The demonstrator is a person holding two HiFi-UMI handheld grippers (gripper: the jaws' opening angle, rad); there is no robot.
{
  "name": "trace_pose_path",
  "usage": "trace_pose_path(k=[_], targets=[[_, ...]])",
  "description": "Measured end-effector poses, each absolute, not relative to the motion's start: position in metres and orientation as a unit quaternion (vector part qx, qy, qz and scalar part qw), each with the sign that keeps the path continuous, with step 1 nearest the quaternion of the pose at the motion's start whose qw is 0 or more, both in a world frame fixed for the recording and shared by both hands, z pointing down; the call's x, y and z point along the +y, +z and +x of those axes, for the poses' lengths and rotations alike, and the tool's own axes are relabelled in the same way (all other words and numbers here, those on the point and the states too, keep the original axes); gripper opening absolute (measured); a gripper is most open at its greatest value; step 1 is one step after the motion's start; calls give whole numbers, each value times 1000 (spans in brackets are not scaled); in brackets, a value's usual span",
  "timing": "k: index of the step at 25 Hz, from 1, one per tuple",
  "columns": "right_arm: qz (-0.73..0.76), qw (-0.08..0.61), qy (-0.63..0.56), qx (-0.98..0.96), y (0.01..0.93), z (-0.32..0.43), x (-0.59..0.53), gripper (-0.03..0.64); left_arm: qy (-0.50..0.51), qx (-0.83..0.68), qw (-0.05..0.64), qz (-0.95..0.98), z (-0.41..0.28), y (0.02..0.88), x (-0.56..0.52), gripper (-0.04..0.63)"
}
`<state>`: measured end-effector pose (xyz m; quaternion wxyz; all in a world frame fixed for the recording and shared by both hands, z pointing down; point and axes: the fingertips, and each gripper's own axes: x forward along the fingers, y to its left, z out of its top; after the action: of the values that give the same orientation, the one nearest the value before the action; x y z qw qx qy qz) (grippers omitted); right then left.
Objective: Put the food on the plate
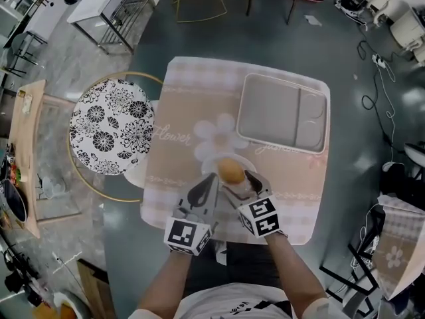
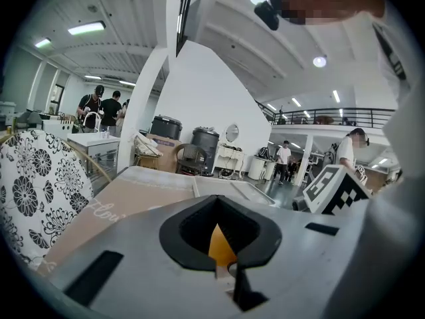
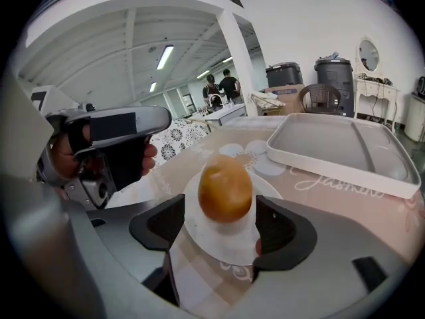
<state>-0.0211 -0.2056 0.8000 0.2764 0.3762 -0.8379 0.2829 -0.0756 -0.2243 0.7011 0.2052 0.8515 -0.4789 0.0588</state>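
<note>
A golden-brown bread roll point(image 1: 230, 171) rests on a small white plate point(image 1: 212, 161) near the front of the pink-clothed table point(image 1: 179, 145). My right gripper point(image 1: 242, 186) is open, its jaws on either side of the roll's near end without touching it; the right gripper view shows the roll point(image 3: 226, 188) on the plate point(image 3: 219, 238) just past my right gripper point(image 3: 220, 228). My left gripper point(image 1: 207, 186) is shut and empty, just left of the plate. In the left gripper view only a sliver of roll point(image 2: 219, 244) shows through the closed jaws.
A grey compartment tray point(image 1: 282, 111) lies at the table's back right, also visible as the tray point(image 3: 339, 145) beyond the plate. A round floral-cushioned chair point(image 1: 111, 126) stands against the table's left side. People stand far off in the hall.
</note>
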Motion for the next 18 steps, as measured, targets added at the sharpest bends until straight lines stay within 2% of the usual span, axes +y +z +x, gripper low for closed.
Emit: trace_pose_path(k=[11,18], targets=[[388,273,283,-834,760,-10,-200,310,65,-480,203,851,-80,667,-217,6],[400,234,268,-844,693,-10,-195,310,70,-472,199,856,-75,625,-200,6]])
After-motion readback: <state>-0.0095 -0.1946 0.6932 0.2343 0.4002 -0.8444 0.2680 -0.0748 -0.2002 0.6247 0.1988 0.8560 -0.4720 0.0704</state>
